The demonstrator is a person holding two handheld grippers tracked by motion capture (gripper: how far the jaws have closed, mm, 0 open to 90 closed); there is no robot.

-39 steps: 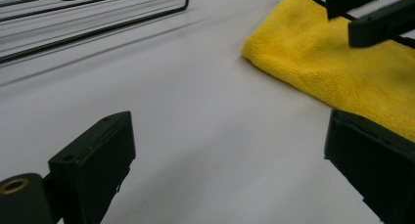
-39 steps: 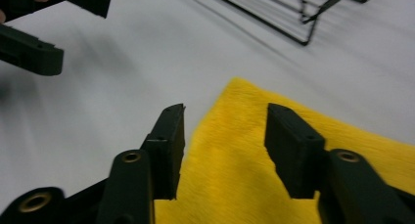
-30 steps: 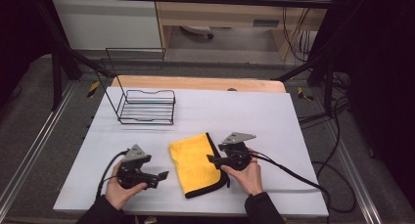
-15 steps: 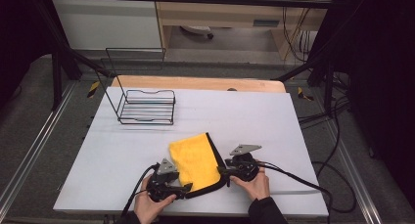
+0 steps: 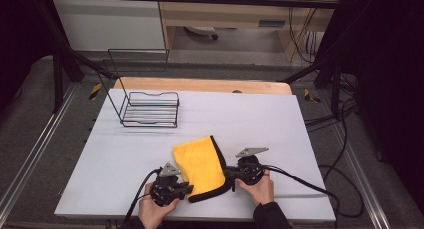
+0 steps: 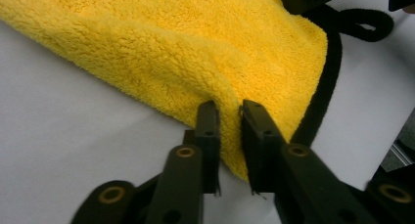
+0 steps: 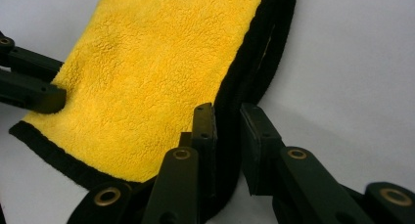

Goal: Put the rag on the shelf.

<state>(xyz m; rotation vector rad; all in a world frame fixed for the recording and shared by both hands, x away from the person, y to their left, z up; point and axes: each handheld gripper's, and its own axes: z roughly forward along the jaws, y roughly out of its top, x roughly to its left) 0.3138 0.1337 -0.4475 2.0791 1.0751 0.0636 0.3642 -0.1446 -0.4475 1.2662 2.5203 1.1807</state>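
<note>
A folded yellow towel (image 5: 199,161) with black edging lies near the front of the white table (image 5: 270,124). My left gripper (image 5: 186,189) is at its near left corner. Its jaws have just been closing and now pinch a fold of yellow pile (image 6: 195,43) between the pads (image 6: 208,126). My right gripper (image 5: 228,175) is at the towel's right side. Its jaws have just been closing too, and they press on the black hem (image 7: 254,53) beside the yellow cloth (image 7: 156,62). In the right gripper view the left gripper's jaw tips touch the towel's far edge.
A black wire rack (image 5: 150,109) stands at the back left of the table, with a wooden strip (image 5: 200,84) along the far edge. Cables trail from both grippers toward the front and right. The table's front edge is just below my hands.
My left hand has moved right to the towel's near corner. Both pairs of jaws went from open to closed on the towel. The right hand shifted slightly nearer.
</note>
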